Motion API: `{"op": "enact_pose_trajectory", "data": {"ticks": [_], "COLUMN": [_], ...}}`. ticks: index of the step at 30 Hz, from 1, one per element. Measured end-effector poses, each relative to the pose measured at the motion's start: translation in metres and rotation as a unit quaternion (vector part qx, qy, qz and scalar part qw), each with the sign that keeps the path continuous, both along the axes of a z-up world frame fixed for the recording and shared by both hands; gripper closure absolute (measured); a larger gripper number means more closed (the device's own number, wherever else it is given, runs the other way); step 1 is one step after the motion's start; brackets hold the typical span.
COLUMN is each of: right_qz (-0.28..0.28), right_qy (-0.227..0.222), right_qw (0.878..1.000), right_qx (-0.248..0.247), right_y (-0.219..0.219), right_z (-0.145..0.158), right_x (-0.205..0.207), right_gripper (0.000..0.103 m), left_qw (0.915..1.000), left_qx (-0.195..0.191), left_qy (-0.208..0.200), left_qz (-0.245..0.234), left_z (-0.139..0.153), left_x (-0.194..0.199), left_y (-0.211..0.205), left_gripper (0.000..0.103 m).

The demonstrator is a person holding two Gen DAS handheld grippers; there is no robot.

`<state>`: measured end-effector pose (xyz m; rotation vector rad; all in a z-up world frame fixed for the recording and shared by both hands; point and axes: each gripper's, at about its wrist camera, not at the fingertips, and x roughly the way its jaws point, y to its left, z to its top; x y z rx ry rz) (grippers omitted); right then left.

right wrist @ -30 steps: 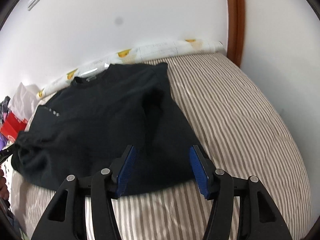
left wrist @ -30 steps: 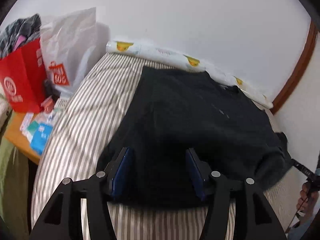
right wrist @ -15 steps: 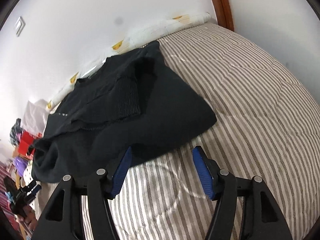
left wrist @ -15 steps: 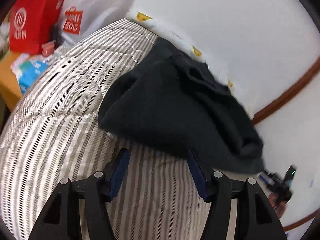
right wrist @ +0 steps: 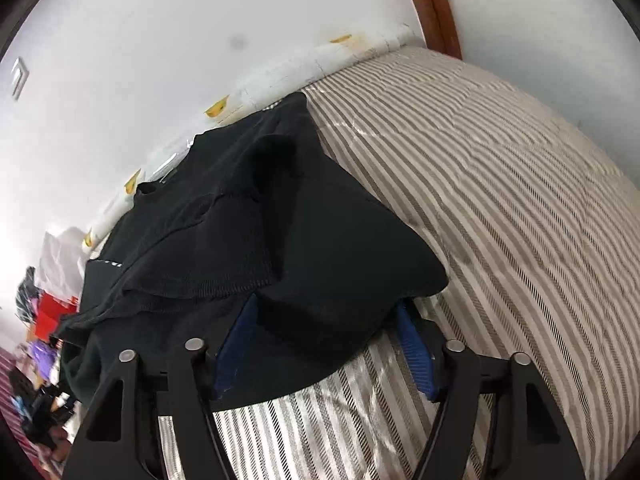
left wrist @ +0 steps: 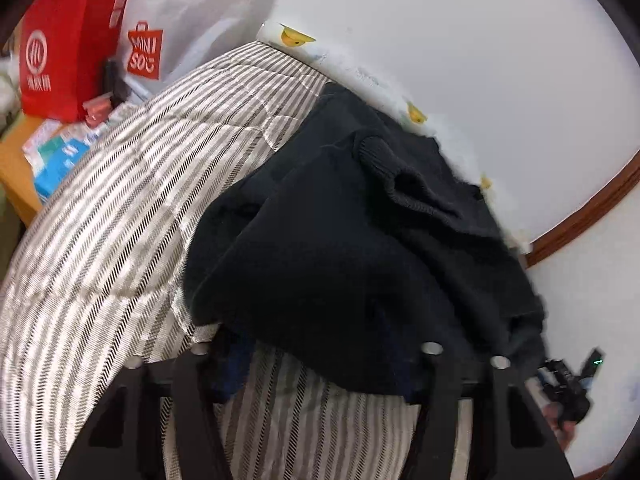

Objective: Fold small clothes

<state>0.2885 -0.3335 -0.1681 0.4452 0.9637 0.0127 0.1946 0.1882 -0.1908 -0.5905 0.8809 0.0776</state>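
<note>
A black sweater point(left wrist: 340, 240) lies crumpled on the striped bed point(left wrist: 100, 240), its ribbed cuff folded up on top. My left gripper point(left wrist: 320, 364) sits low at the near left hem. The cloth drapes over its fingers, which stand wide apart and are closing, and the dark blue pads point(left wrist: 234, 372) barely show. In the right wrist view the same sweater point(right wrist: 240, 232) has its near right corner bunched between the blue pads point(right wrist: 240, 344) of my right gripper point(right wrist: 326, 344). Those jaws are also wide apart and closing around the fabric.
A red bag point(left wrist: 60, 52) and a white shopping bag point(left wrist: 168, 28) stand at the bed's far left. Beside them is a wooden side table point(left wrist: 16, 168) with packets. A duck-print roll point(left wrist: 288, 38) runs along the wall. Striped cover point(right wrist: 520, 200) stretches bare to the right.
Both grippers have sunk and moved forward onto the sweater's near hem. Half a second ago their fingers stood short of it over bare cover; now cloth lies between them.
</note>
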Motion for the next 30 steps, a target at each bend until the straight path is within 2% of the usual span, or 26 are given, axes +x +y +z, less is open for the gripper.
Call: {"op": "enact_pose_trajectory", "data": {"ticks": [1, 2, 5, 12, 21, 30], "right_qz": [0.001, 0.005, 0.015, 0.025, 0.054, 0.07], "right_qy": [-0.003, -0.006, -0.022, -0.044, -0.056, -0.04], "right_qw": [1.0, 1.0, 1.0, 0.999, 0.996, 0.995], "right_qx": [-0.01, -0.02, -0.011, -0.008, -0.035, -0.063], "right_y": [0.0, 0.001, -0.004, -0.008, -0.014, -0.028], "right_z": [0.0, 0.001, 0.006, 0.022, 0.047, 0.046], "right_x": [0.0, 0.0, -0.007, -0.034, -0.087, -0.146], "right_gripper": [0.071, 0.081, 0.089, 0.09, 0.09, 0.09], "left_qw": [0.9999, 0.9999, 0.9994, 0.9982, 0.9963, 0.9946], "left_qx": [0.013, 0.012, 0.029, 0.058, 0.08, 0.083], "left_qy": [0.006, 0.01, 0.019, 0.009, 0.003, -0.002], "left_qz": [0.002, -0.002, 0.004, -0.005, -0.031, -0.063], "left_z": [0.0, 0.0, 0.005, 0.019, 0.022, 0.015], "left_x": [0.001, 0.002, -0.001, -0.028, -0.083, -0.142], "left_y": [-0.003, -0.004, -0.008, -0.014, -0.032, -0.047], "left_gripper": [0.07, 0.084, 0.091, 0.096, 0.096, 0.096]}}
